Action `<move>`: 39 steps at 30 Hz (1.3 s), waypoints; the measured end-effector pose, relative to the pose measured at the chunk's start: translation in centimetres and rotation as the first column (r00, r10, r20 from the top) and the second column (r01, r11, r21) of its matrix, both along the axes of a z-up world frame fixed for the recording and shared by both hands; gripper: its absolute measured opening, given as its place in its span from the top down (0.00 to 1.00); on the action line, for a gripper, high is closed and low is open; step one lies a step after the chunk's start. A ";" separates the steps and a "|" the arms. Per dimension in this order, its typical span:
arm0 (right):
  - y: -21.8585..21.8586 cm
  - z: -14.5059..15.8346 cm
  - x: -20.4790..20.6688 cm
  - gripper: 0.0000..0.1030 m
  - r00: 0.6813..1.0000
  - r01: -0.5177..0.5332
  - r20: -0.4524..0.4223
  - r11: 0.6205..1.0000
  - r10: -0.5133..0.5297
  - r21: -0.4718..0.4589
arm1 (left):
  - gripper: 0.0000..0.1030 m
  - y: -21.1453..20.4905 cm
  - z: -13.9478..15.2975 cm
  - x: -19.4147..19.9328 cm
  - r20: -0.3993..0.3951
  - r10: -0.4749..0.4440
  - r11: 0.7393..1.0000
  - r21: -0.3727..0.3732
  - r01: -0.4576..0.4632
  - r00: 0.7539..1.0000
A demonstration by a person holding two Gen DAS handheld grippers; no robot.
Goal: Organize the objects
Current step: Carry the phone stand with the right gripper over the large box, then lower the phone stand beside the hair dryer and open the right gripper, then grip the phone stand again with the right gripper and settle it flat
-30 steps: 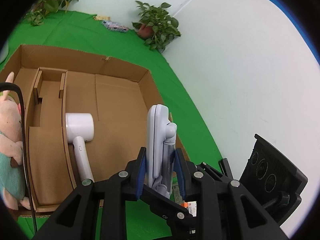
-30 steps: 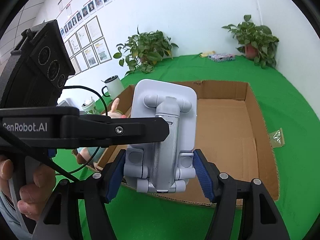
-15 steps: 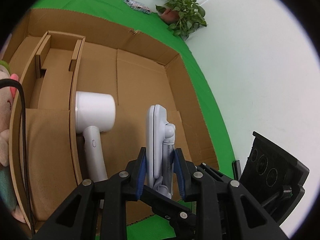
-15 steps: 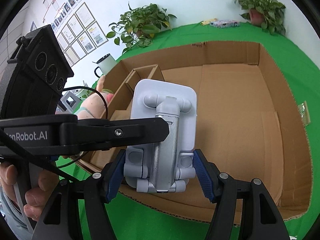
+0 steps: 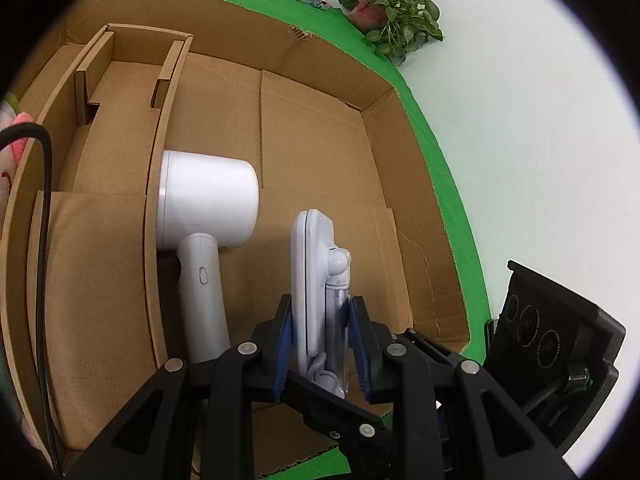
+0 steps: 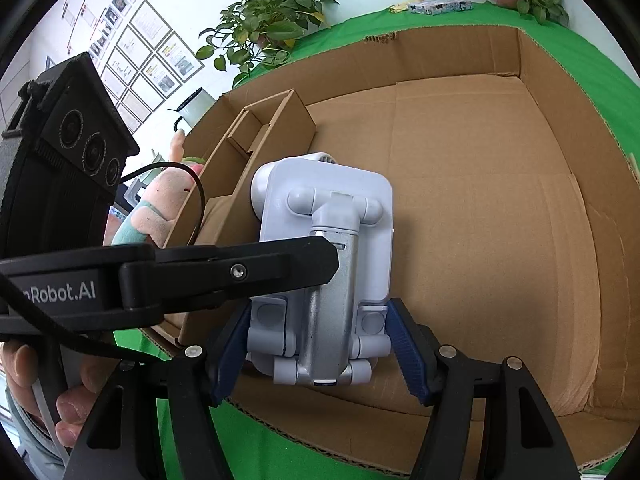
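So we've got a big open cardboard box (image 5: 400,184) sitting on a green cloth (image 6: 592,48), with a smaller cardboard insert (image 5: 120,120) tucked along its left side. Lying flat on the box floor right beside that insert is a white hair dryer (image 5: 200,216), barrel toward the back and handle toward us.

We're holding a white folding phone stand (image 6: 328,248) over the inside of the box, near the front edge, and not touching the floor as far as we can tell. The left gripper (image 5: 320,344) is clamped on it front to back, blue pads pressing both faces of the stand (image 5: 316,280). The right gripper (image 6: 320,356) is around the stand's base from the sides; its blue pads (image 6: 408,360) sit right next to the feet, but we honestly can't tell whether they're squeezing or just resting loose.

Outside the box on the left there's a pink plush toy (image 6: 160,208), and potted plants (image 6: 264,32) stand at the back.
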State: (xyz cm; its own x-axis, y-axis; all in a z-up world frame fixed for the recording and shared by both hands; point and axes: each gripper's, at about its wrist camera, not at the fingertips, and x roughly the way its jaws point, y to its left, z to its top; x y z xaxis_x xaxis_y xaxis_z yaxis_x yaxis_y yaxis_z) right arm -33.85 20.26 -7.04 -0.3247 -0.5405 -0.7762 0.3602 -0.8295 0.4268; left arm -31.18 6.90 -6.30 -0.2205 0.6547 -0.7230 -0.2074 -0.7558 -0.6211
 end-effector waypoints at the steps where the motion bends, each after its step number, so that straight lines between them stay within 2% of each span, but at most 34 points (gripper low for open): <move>1: 0.0 0.0 0.0 0.38 1.000 0.002 0.005 1.000 -0.002 -0.001 | 0.75 0.0 -0.1 -0.1 0.005 -0.001 1.000 -0.001 0.001 1.000; 7: -0.1 0.1 0.1 0.38 1.000 0.019 0.024 1.000 -0.019 0.003 | 0.75 -0.3 -0.1 0.0 0.027 0.007 1.000 -0.001 -0.007 1.000; 9: -0.2 0.1 0.1 0.38 0.999 0.028 0.033 0.999 -0.028 0.021 | 0.78 -0.6 0.2 0.2 0.026 0.020 1.000 -0.007 -0.020 0.999; 12: -0.6 0.2 0.4 0.38 0.999 0.029 0.033 0.998 -0.030 0.049 | 0.78 -1.0 0.5 0.3 0.022 0.034 0.999 -0.007 -0.034 0.999; 20: -1.3 0.8 1.0 0.38 1.000 0.004 0.030 1.000 -0.005 0.029 | 0.78 -1.7 1.5 0.9 -0.005 0.044 0.999 0.004 -0.044 0.999; 24: -1.6 0.8 1.0 0.38 1.000 -0.001 0.007 0.998 0.001 0.064 | 0.78 -1.8 2.1 1.2 -0.023 0.045 0.999 0.008 -0.045 0.999; 28: -0.9 0.3 -0.1 0.47 0.999 0.034 -0.007 0.993 -0.034 0.113 | 0.78 -2.3 2.8 1.7 -0.044 0.045 0.999 0.013 -0.045 0.998; 33: -1.6 0.1 -0.9 0.47 0.999 0.036 -0.030 0.987 -0.032 0.159 | 0.78 -2.4 3.2 1.9 -0.063 0.053 0.999 0.006 -0.053 0.997; 34: -1.9 0.0 -0.9 0.52 0.999 0.024 -0.032 0.986 -0.019 0.167 | 0.78 -2.5 3.3 1.9 -0.069 0.061 0.998 -0.004 -0.061 0.996; 35: -2.2 0.0 -0.8 0.61 0.999 0.014 -0.036 0.984 -0.008 0.177 | 0.78 -2.7 3.3 1.8 -0.070 0.065 0.998 -0.004 -0.065 0.995; 37: -2.9 -0.2 -0.6 0.75 0.998 0.014 -0.066 0.971 0.002 0.237 | 0.78 -2.9 3.2 1.6 -0.061 0.059 0.998 0.017 -0.058 0.996; 39: -3.3 -0.2 -0.3 0.75 0.997 -0.010 -0.075 0.972 0.028 0.235 | 0.78 -2.9 3.2 1.6 -0.072 0.052 0.999 0.007 -0.051 0.996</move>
State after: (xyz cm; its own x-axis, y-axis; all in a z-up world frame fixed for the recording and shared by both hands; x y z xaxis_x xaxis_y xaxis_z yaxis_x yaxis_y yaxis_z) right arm -34.19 17.00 -7.23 -0.3802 -0.3533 -0.8548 0.4013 -0.8957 0.1918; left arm -29.53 3.98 -3.05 -0.3053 0.6446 -0.7009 -0.2124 -0.7636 -0.6097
